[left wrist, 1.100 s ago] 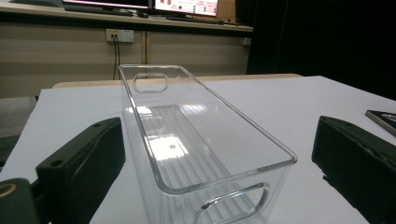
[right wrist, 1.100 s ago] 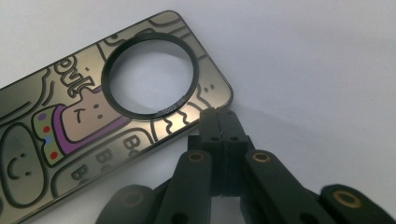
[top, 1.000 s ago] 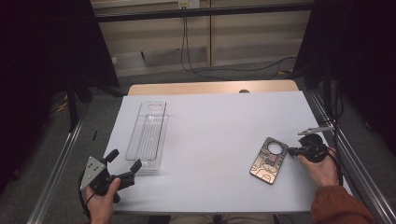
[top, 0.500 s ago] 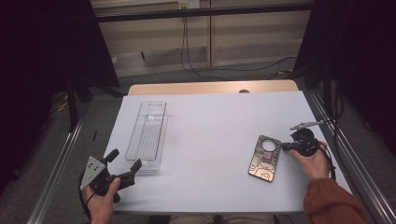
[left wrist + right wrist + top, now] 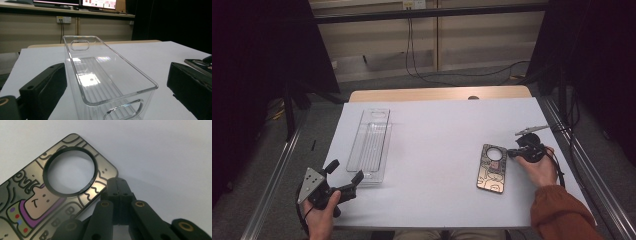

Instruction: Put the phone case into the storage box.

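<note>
A clear plastic bin (image 5: 371,145) lies lengthwise on the left of the white table (image 5: 437,125). My left gripper (image 5: 344,172) stands open just before its near end. In the left gripper view the bin (image 5: 125,60) is empty and reaches in between the spread jaws of that gripper (image 5: 117,100). At the right lies a flat phone case (image 5: 492,168) with cartoon print and a round camera hole. My right gripper (image 5: 511,153) is shut, and its tips touch the case's far right corner. The right gripper view shows the jaws pressed together at the edge of the case (image 5: 37,202), with the gripper (image 5: 117,183) holding nothing.
A wooden strip (image 5: 437,93) borders the table's far edge. Metal rails (image 5: 572,145) run along both sides. Cables (image 5: 447,72) trail over the floor behind. The phone case (image 5: 197,63) peeks in at the right of the left gripper view.
The right gripper has moved left and slightly away from me, and the phone case has slid left and turned a little with it. The left gripper has stayed in place.
</note>
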`<state>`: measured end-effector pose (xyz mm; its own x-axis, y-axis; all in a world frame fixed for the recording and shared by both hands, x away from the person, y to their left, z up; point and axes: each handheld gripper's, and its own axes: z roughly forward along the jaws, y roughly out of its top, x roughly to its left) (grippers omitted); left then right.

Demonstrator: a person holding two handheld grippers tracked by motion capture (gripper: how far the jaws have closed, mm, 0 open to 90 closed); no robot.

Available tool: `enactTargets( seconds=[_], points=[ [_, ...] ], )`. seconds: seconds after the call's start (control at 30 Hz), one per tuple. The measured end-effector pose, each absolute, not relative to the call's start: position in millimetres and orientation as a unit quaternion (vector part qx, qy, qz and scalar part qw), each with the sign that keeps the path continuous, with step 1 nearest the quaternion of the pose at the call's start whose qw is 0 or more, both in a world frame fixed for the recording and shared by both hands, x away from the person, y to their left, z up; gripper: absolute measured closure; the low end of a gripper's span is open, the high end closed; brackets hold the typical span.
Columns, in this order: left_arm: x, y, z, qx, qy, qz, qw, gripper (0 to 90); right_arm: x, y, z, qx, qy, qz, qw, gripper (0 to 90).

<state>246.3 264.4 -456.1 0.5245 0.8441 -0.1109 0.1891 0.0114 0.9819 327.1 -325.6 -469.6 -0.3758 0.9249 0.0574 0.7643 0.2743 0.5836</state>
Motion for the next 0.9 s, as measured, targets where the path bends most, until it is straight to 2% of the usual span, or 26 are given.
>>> enactTargets(
  seconds=[0.63,0.9],
  points=[
    [246.0,266.2,-456.0,0.646,0.403,0.281,0.585,2.8,348.9,-292.9,-471.5,0.518,0.797,0.272,0.150,90.0],
    [246.2,264.6,-456.2,0.646,0.400,0.279,0.588,2.8,351.0,-292.8,-471.7,0.523,0.793,0.277,0.144,90.0]
  ],
)
